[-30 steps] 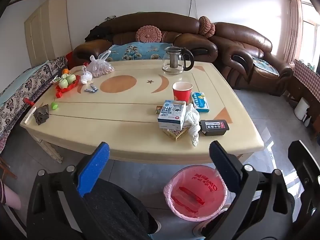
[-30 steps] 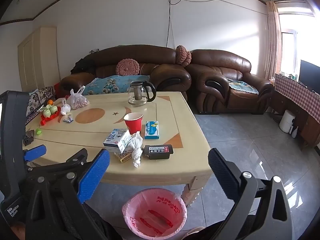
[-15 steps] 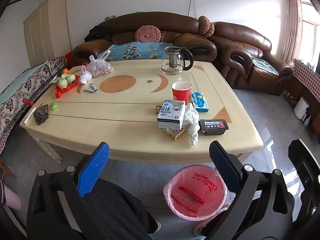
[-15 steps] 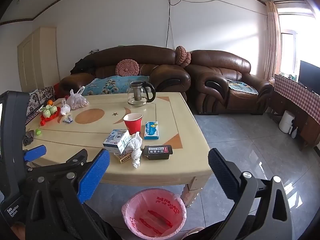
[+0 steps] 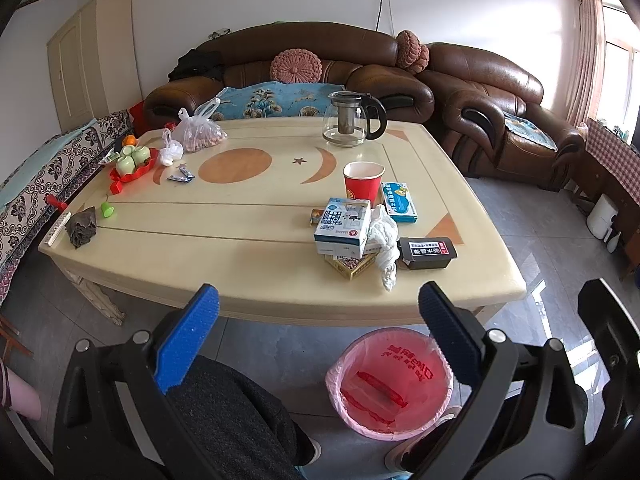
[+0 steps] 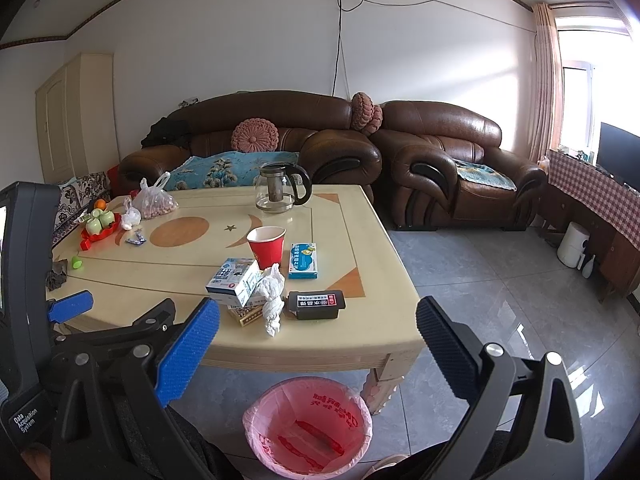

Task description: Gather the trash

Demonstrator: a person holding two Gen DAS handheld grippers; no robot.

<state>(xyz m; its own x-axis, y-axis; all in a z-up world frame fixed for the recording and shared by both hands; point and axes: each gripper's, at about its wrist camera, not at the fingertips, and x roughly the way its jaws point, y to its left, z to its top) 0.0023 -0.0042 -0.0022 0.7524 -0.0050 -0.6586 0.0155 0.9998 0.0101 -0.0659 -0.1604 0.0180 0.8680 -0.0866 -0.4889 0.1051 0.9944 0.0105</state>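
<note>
Left claw (image 5: 318,312) is hanging released before the counter (image 5: 200,248); trash is lying near its front edge: white-blue carton (image 5: 342,227), crumpled tissue (image 5: 385,242), black box (image 5: 428,253). Right claw (image 6: 318,338) is gaping empty over the pink-lined bin (image 6: 308,428)

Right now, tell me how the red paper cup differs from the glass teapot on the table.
The red paper cup is opaque red with an open top and no handle; the glass teapot is clear, with a black handle and a metal strainer inside. The cup stands among the boxes nearer the front edge; the teapot stands alone at the sofa side. Both stand upright on the table.
</note>
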